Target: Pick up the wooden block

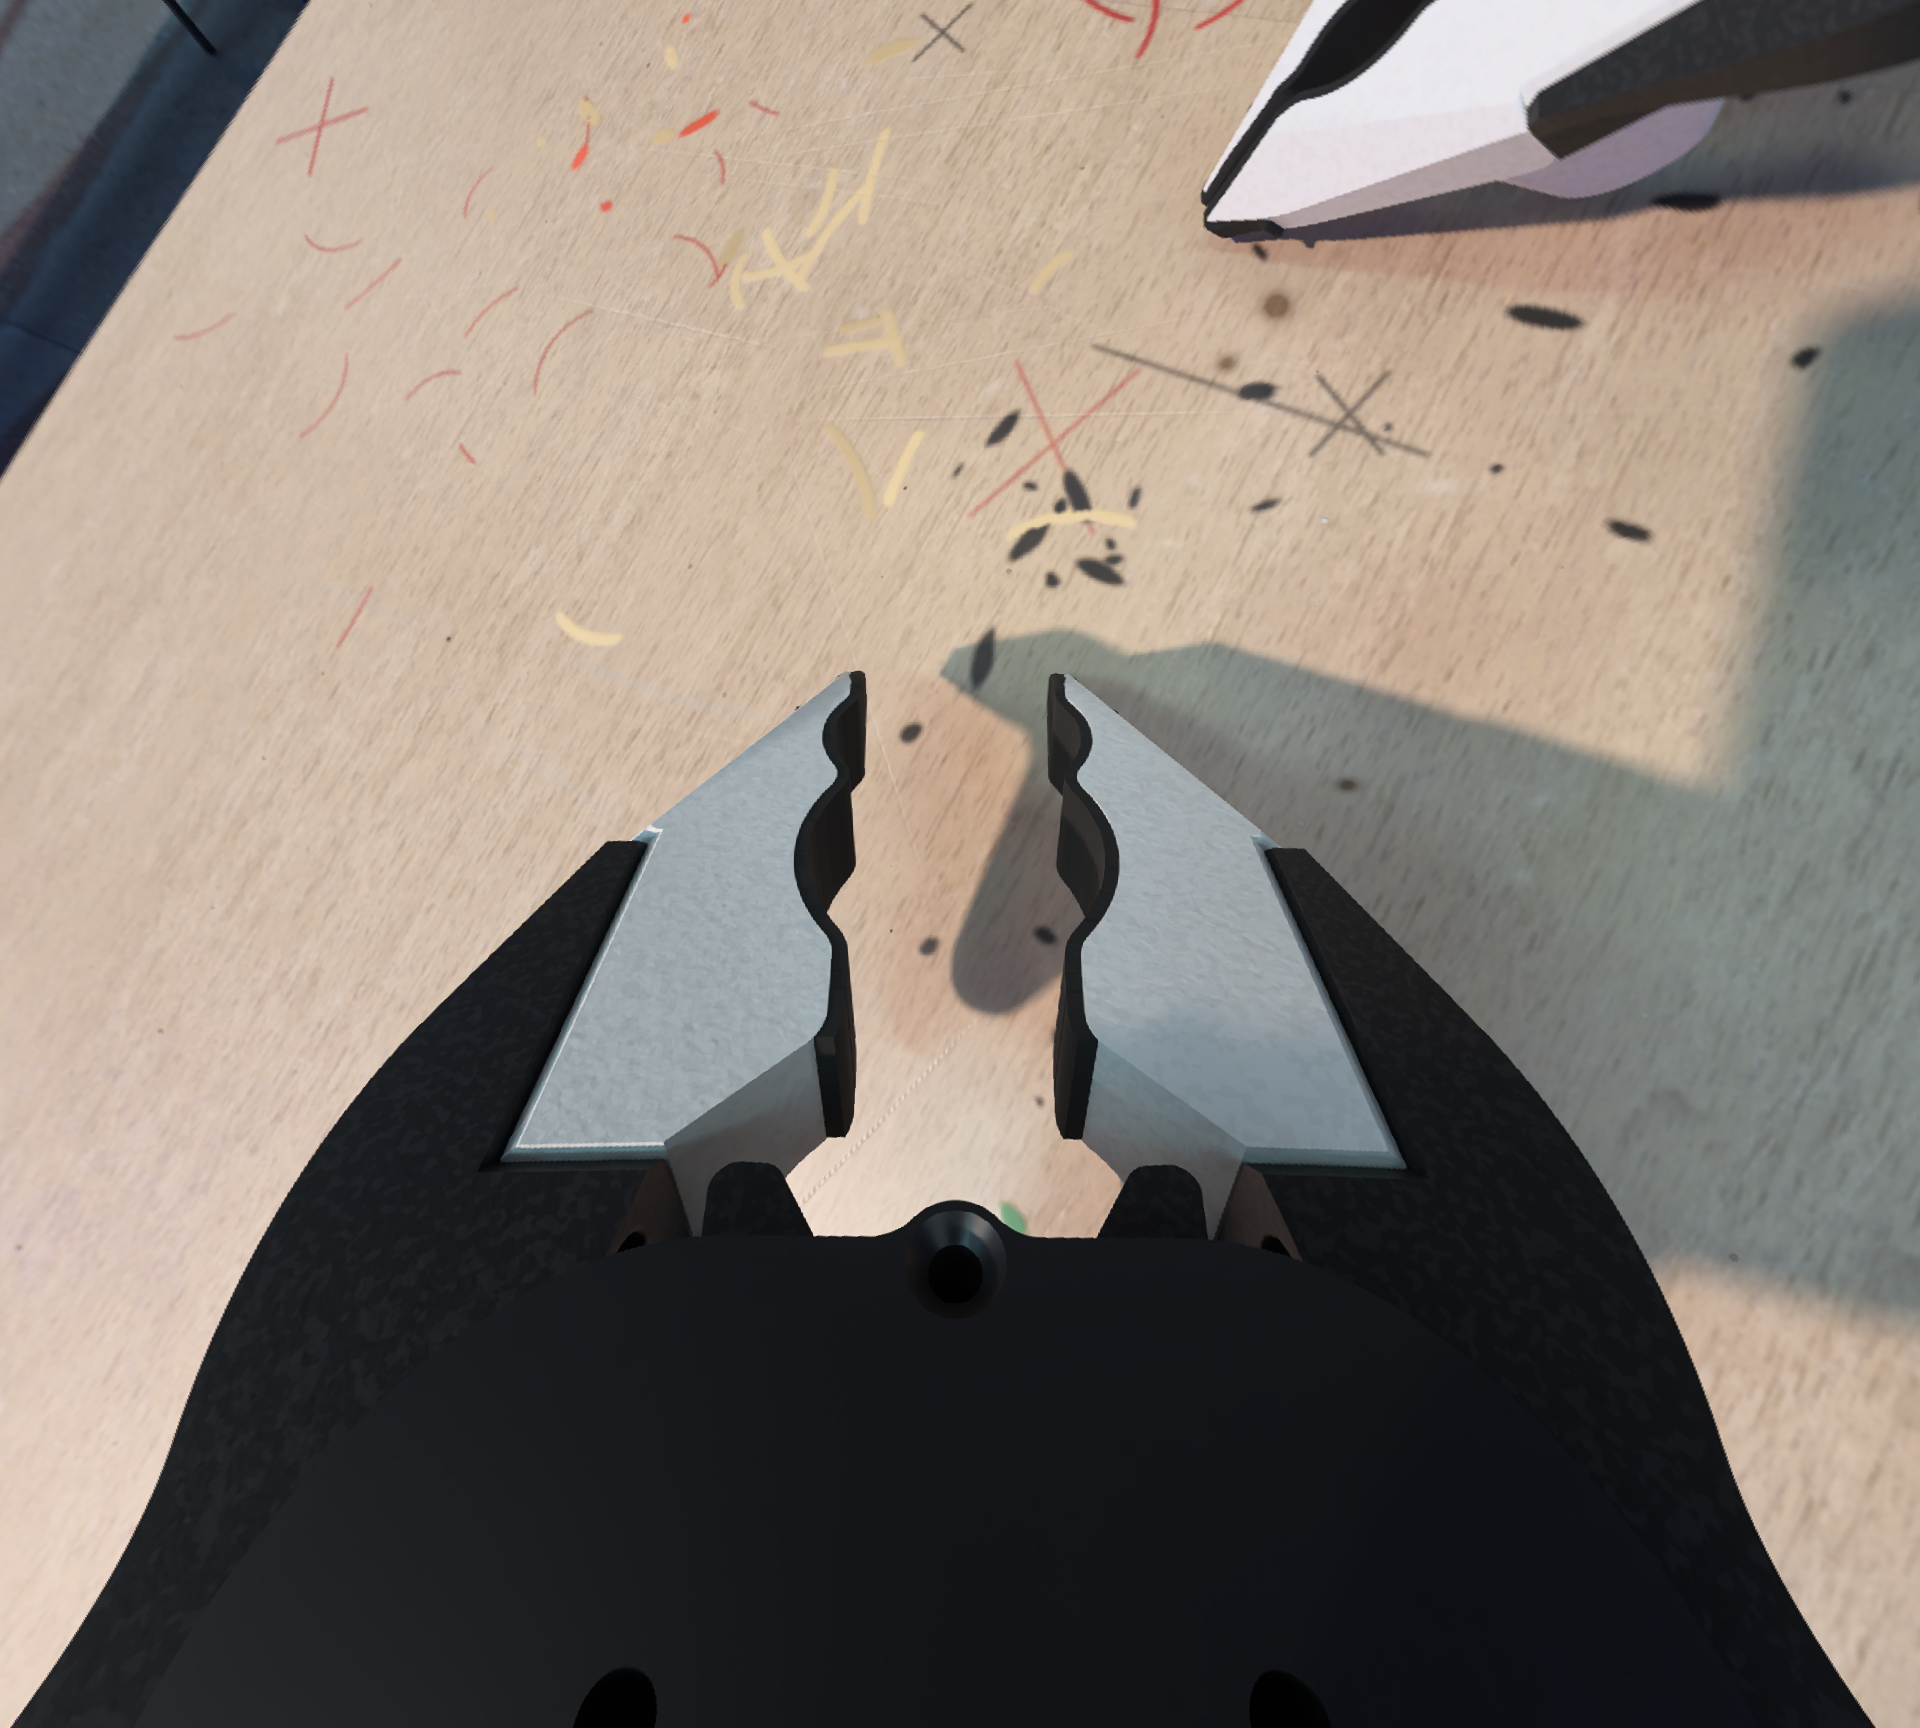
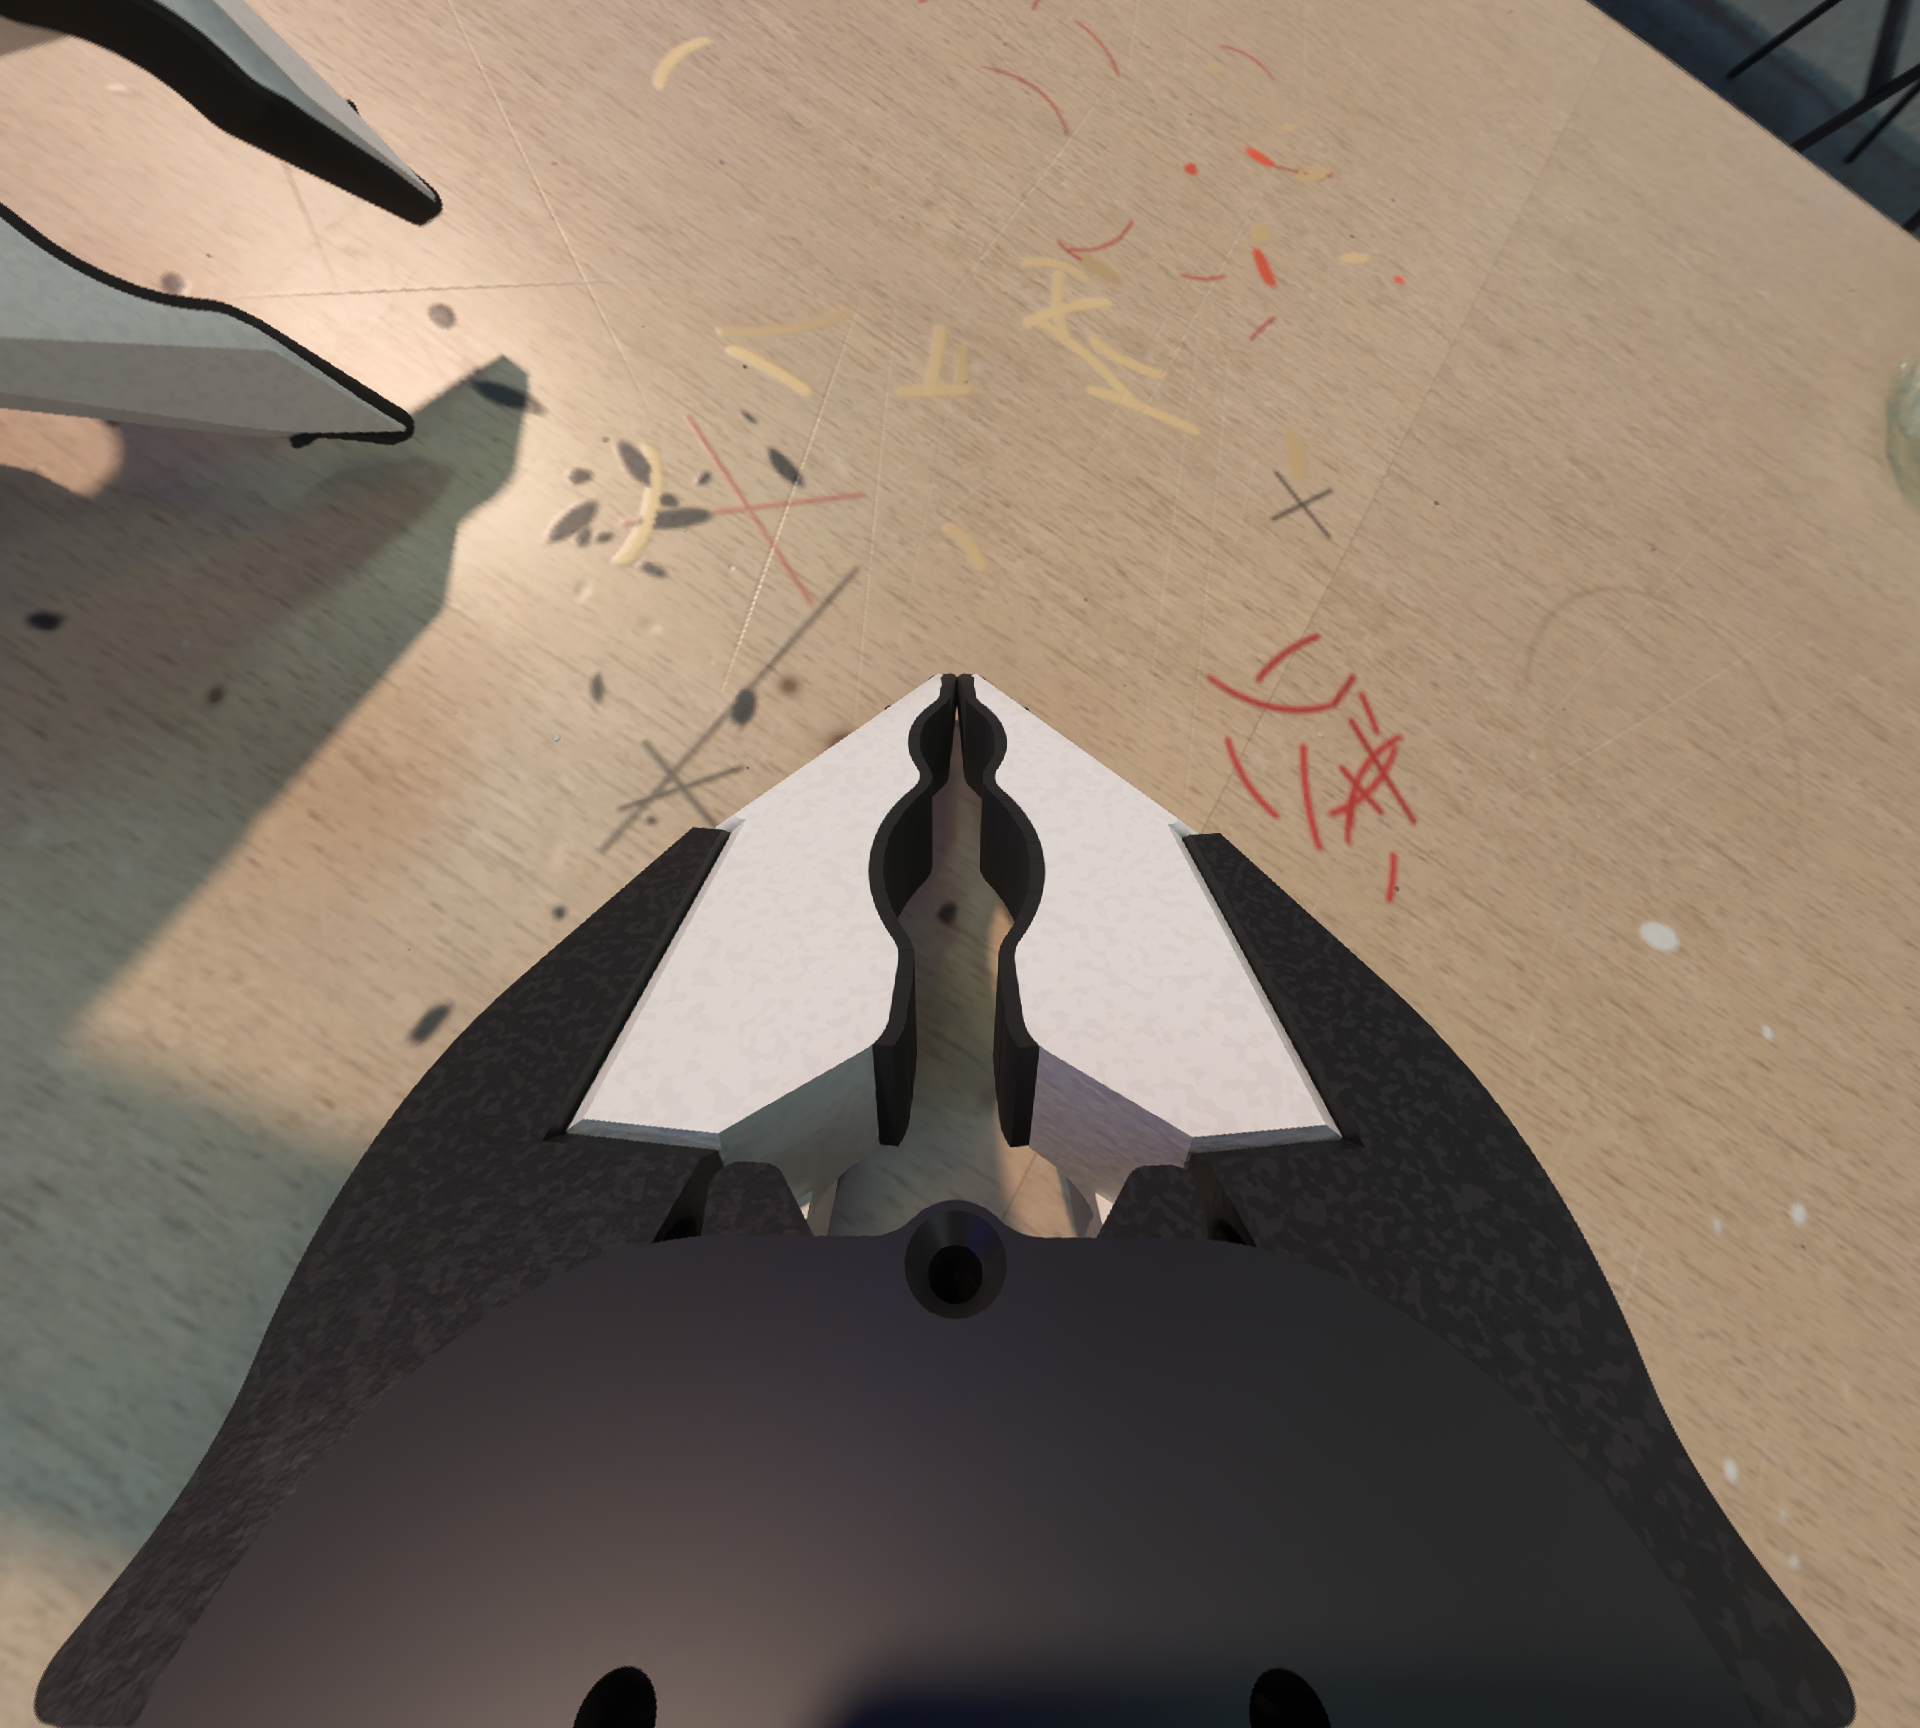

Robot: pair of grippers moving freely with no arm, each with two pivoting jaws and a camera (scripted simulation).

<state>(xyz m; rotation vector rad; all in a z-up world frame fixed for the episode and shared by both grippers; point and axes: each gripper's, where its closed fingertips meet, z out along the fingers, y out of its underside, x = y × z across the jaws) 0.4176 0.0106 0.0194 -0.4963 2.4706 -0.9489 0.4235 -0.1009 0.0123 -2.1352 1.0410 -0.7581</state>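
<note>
Left tool [image 1: 956, 681] parted, right tool [image 2: 956, 679] closed, both empty.

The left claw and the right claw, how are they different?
The left claw is open, with bare table showing between its fingers; the right claw is shut, tips touching. The left claw's fingers look grey, in shade; the right claw's look bright white. Both hold nothing above the scribbled wooden table.
</note>
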